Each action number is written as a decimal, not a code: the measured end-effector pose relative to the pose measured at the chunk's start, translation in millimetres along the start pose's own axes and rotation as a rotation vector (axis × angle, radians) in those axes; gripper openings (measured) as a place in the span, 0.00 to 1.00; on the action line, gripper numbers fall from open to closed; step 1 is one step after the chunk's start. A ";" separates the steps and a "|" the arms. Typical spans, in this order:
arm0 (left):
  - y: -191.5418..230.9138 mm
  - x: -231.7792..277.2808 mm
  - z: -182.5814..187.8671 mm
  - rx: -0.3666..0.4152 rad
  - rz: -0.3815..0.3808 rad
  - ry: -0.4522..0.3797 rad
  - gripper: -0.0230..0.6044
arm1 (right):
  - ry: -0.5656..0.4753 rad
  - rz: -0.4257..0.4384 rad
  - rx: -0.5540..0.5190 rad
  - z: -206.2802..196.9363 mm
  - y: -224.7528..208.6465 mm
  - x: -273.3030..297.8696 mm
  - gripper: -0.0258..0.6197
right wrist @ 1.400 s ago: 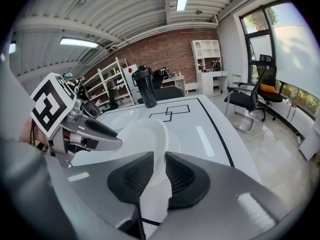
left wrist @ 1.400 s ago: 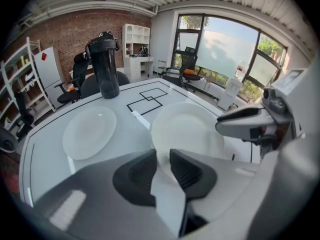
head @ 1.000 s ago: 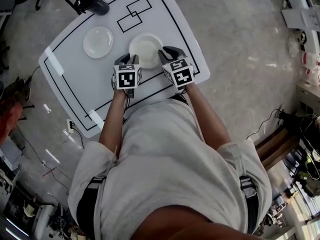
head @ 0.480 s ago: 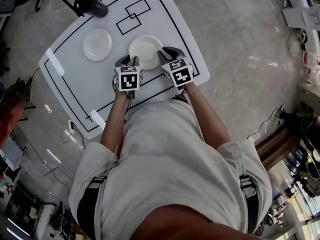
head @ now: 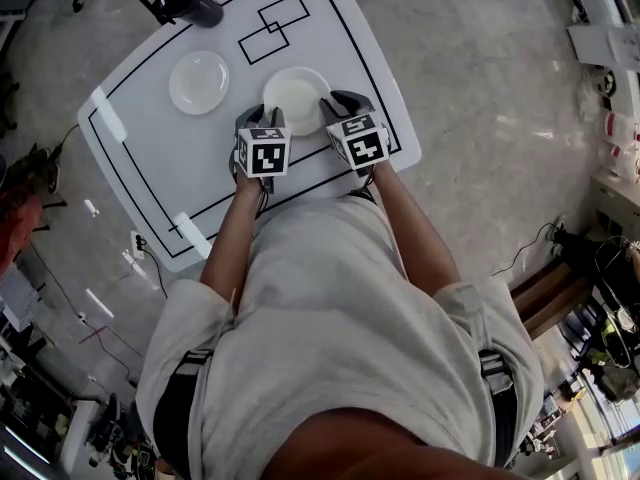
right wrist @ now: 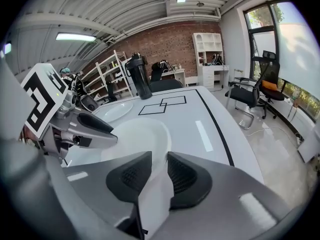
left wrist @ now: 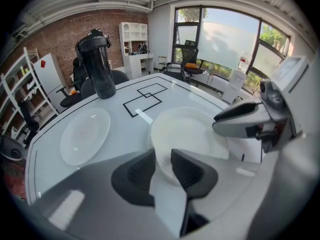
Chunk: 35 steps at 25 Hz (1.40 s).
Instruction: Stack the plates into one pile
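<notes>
I have both tools down at the near plate (head: pixel 294 96), which lies flat on the white table (head: pixel 160 163), inside its black border line and close to the edge nearest me. The left hand-held gripper (left wrist: pixel 162 165) straddles the plate's rim on the left side: the rim runs through the gap between its dark pads, but I see clear space on either side of it, so the pads are not pressing. Its jaws have just been opening, and I read it as released. The right hand-held gripper (right wrist: pixel 159 176) does the same on the plate's right side: its jaws have just been opening too, the white rim stands between them, and they are let go of it rather than clamped. Each tool points steeply down at the table, and in each gripper view I see the other one across the plate. The far plate (head: pixel 199 82) sits flat to the left of the near one, well apart from it and closer to the table's left edge, so the two are not piled. A black bottle (head: pixel 190 0) stands upright at the far left corner. Two overlapping black squares (head: pixel 273 27) are drawn on the table beyond the near plate, toward the far edge.
</notes>
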<state>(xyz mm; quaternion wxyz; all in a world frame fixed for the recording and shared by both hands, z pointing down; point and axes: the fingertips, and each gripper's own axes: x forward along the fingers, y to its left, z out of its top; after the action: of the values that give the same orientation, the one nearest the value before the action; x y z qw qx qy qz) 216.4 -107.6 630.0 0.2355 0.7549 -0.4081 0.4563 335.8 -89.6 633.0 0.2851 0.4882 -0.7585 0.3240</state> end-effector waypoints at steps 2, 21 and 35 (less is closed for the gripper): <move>0.3 -0.5 0.6 0.001 -0.004 0.000 0.20 | 0.006 -0.001 -0.004 0.0 -0.2 1.4 0.20; 46.1 -51.1 -2.3 -0.114 0.073 -0.081 0.05 | -0.119 0.053 -0.043 57.6 29.6 -14.7 0.12; 157.0 -87.2 -27.8 -0.350 0.158 -0.166 0.04 | -0.122 0.182 -0.231 118.3 138.6 29.1 0.04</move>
<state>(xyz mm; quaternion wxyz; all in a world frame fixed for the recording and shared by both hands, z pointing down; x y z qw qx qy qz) 50.3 -139.6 563.7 0.2921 0.7030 -0.5573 0.3316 183.3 -153.4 551.0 0.2622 0.4003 -0.8477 0.2290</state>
